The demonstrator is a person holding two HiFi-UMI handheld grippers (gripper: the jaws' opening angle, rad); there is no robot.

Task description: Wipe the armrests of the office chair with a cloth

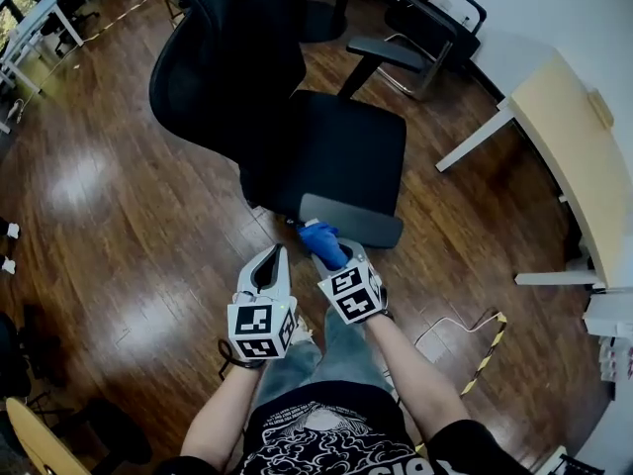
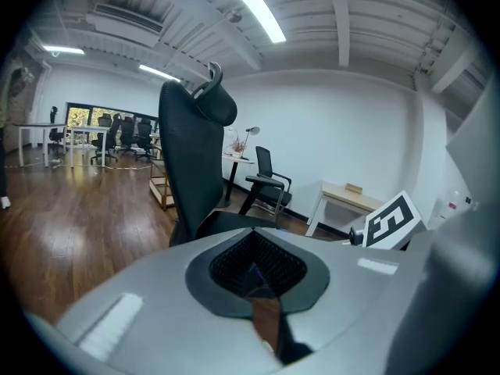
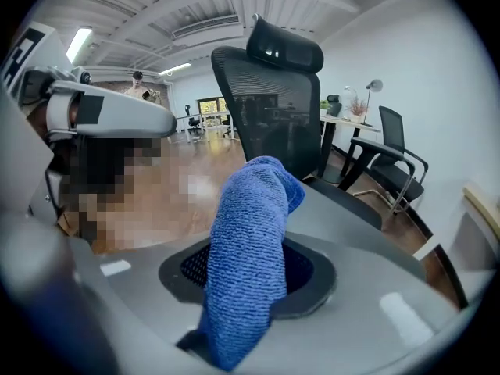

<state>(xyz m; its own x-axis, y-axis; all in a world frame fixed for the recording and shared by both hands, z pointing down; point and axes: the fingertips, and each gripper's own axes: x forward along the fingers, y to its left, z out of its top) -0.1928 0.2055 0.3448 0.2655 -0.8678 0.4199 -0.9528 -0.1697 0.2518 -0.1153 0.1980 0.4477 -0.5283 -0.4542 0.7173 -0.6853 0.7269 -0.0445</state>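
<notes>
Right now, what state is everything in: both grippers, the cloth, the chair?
left gripper: shut, empty
right gripper: shut on blue cloth
blue cloth: bunched, sticking out past the right gripper
office chair: upright, seat empty
near armrest: cloth right beside it, contact unclear
far armrest: untouched

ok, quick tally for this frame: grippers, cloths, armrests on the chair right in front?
Grippers: 2 (left gripper, shut and empty; right gripper, shut on the blue cloth)
Cloths: 1 (that blue cloth)
Armrests on the office chair: 2 (near armrest, far armrest)
Total: 5
</notes>
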